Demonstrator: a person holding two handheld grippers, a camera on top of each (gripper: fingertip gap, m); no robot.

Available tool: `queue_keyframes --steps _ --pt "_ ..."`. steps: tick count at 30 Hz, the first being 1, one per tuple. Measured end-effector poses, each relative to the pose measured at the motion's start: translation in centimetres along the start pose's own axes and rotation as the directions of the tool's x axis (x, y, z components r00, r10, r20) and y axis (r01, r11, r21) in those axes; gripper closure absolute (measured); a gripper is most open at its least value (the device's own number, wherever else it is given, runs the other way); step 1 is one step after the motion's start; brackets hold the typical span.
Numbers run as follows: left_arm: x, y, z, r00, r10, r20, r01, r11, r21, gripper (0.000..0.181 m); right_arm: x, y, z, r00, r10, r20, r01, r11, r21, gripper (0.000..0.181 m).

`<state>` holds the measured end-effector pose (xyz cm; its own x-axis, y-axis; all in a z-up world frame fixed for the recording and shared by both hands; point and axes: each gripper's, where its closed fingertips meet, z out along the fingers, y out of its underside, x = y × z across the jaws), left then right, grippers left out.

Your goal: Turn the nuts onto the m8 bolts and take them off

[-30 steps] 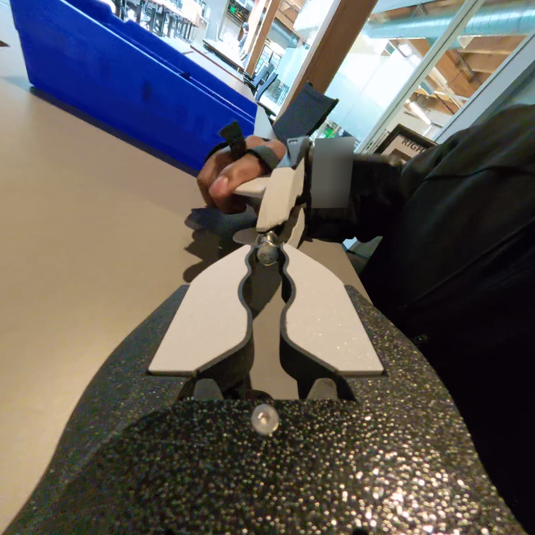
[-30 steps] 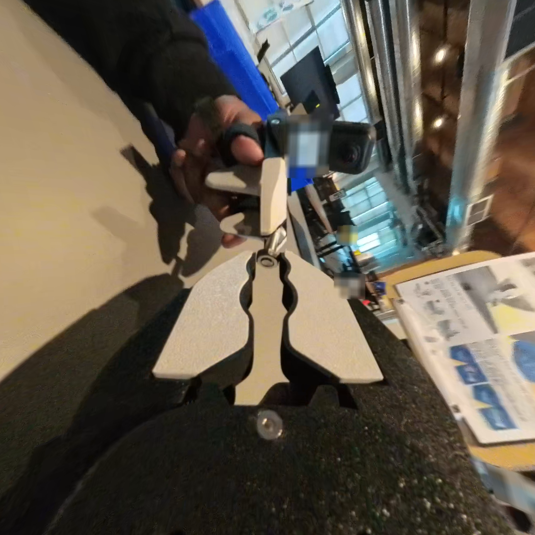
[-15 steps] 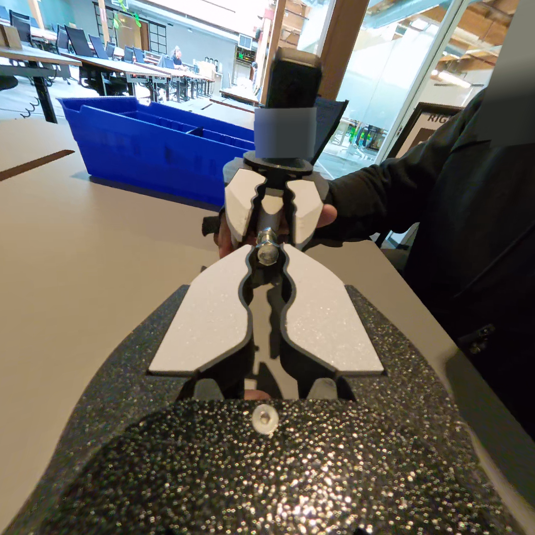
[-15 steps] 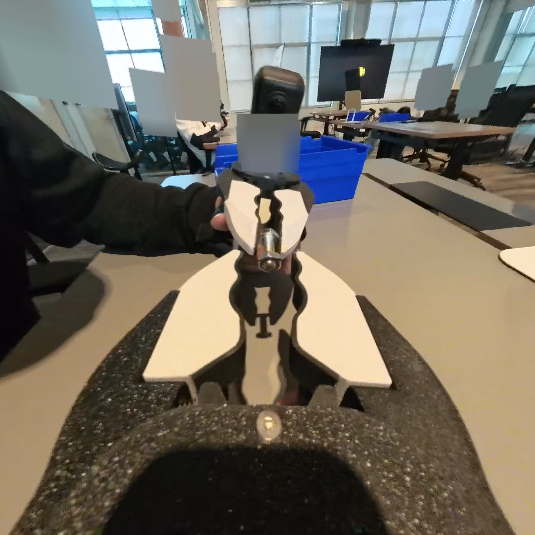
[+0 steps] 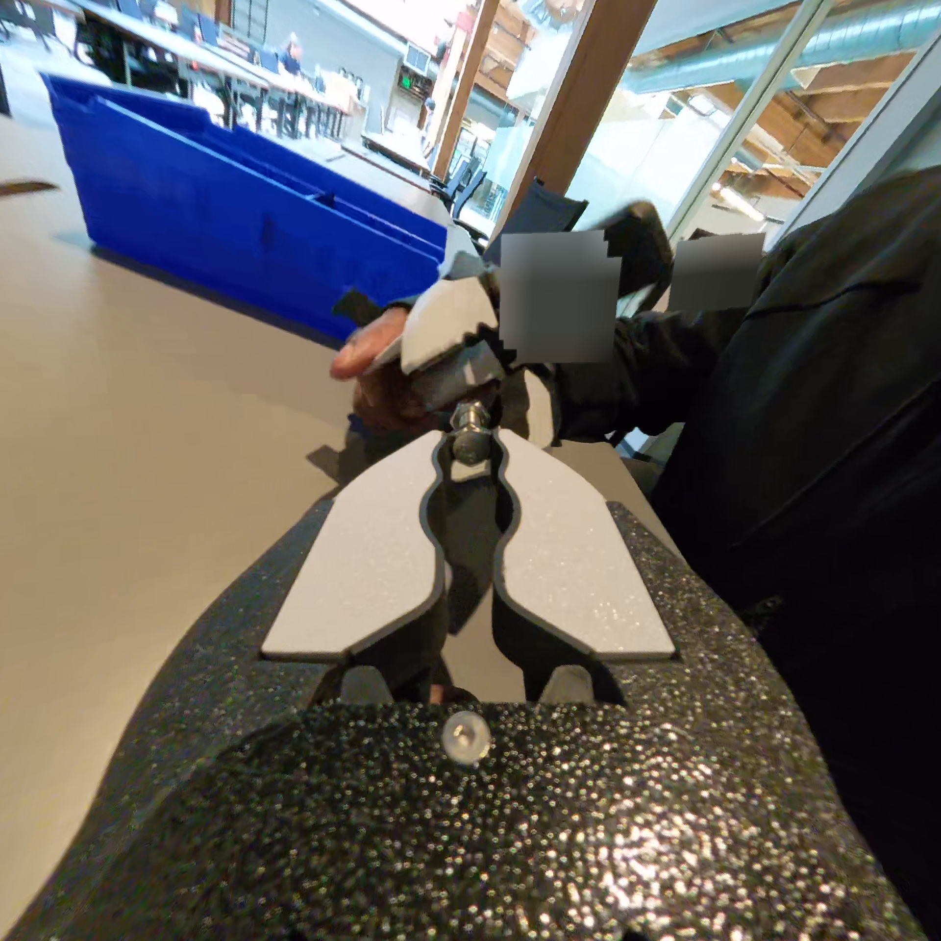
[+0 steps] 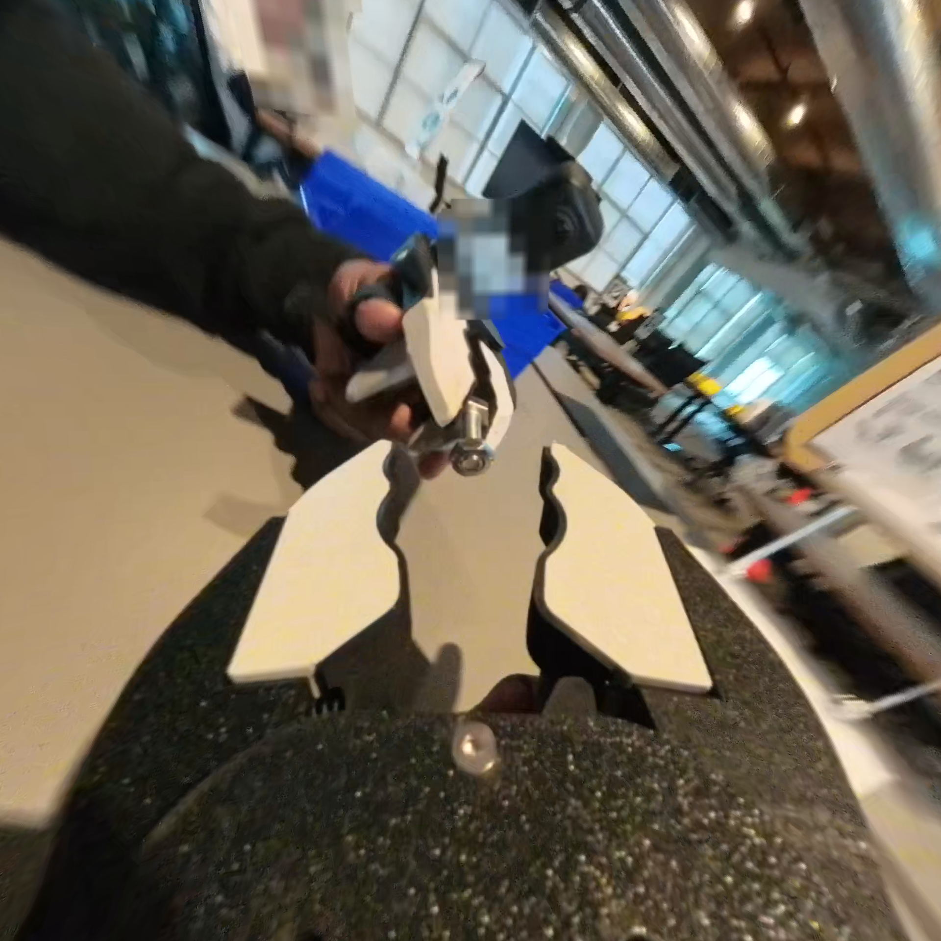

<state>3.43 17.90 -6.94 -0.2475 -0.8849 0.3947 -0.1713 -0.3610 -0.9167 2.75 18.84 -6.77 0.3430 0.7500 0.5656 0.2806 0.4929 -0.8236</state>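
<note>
Left gripper [image 5: 469,450] fingers clamp the bolt [image 5: 468,448] head at 12 o'clock, nut [image 6: 471,461] on its far end between right gripper [image 6: 471,458] fingers spread clear, above bare table [image 5: 153,433], blue bin [image 5: 229,224] at 10 o'clock; label wording unreadable.

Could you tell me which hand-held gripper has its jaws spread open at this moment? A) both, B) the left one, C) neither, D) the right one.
D: in the right wrist view the right hand-held gripper shows a wide gap between its fingers, empty, while the left hand-held gripper is shut on the bolt, which carries the nut.
</note>
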Motion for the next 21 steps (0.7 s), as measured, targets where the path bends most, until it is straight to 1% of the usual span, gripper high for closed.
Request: queue_keyframes --steps 1,3,5,7,9,11,12,14,16,17,18,19,20,21 --pt "0.0 -0.2 -0.1 0.999 0.029 0.013 -0.029 1.000 0.006 0.167 0.1 -0.3 -0.1 0.993 0.116 0.027 -0.116 0.993 0.027 0.127" --pt "-0.1 -0.4 -0.2 0.997 0.068 0.032 -0.068 0.998 0.014 0.167 0.5 -0.9 -0.2 0.949 0.306 0.077 -0.311 0.949 0.058 0.129" --pt "-0.1 -0.6 -0.2 0.996 0.086 0.037 -0.087 0.996 0.025 0.167 0.9 -1.1 -0.4 0.902 0.419 0.107 -0.427 0.902 0.070 0.137" --pt "0.0 -0.7 -0.2 0.994 0.102 0.038 -0.103 0.994 0.031 0.167 1.1 -1.0 -0.4 0.864 0.488 0.123 -0.497 0.865 0.060 0.142" --pt "0.1 -0.7 -0.2 0.992 0.118 0.038 -0.119 0.993 0.027 0.167 1.0 -1.0 -0.3 0.840 0.524 0.138 -0.535 0.844 0.051 0.148" --pt "0.1 -0.6 -0.1 0.992 0.119 0.037 -0.120 0.993 0.023 0.168 0.7 -0.8 -0.2 0.849 0.509 0.138 -0.518 0.855 0.033 0.161" --pt "0.1 -0.5 0.0 0.994 0.106 0.037 -0.107 0.994 0.016 0.167 0.5 -0.8 -0.2 0.873 0.470 0.134 -0.477 0.878 0.030 0.166" --pt "0.3 -0.3 -0.1 0.999 0.039 -0.003 -0.039 0.999 0.014 0.167 0.2 -0.9 -0.2 0.942 0.322 0.097 -0.327 0.944 0.038 0.167" --pt "0.7 0.1 0.0 0.996 -0.074 -0.057 0.074 0.997 -0.005 0.167 -0.2 -0.9 -0.3 0.996 0.083 0.041 -0.084 0.996 0.036 0.166" --pt "0.7 0.1 0.0 0.990 -0.118 -0.075 0.118 0.993 -0.003 0.167 -0.3 -0.8 -0.3 0.997 -0.078 -0.002 0.078 0.997 0.024 0.166" --pt "0.5 0.2 0.0 0.987 -0.144 -0.075 0.144 0.990 -0.003 0.167 -0.3 -0.6 -0.3 0.970 -0.240 -0.041 0.239 0.971 -0.012 0.167" --pt "0.3 0.3 0.0 0.985 -0.155 -0.070 0.155 0.988 -0.004 0.167 -0.2 -0.2 -0.2 0.928 -0.366 -0.066 0.362 0.930 -0.062 0.165" --pt "0.2 0.2 0.0 0.987 -0.146 -0.070 0.147 0.989 0.001 0.167 -0.1 0.2 -0.1 0.904 -0.421 -0.077 0.413 0.906 -0.096 0.159" --pt "0.3 -0.1 -0.1 0.991 -0.114 -0.067 0.115 0.993 0.017 0.167 -0.2 0.3 0.1 0.916 -0.393 -0.077 0.385 0.917 -0.099 0.147"
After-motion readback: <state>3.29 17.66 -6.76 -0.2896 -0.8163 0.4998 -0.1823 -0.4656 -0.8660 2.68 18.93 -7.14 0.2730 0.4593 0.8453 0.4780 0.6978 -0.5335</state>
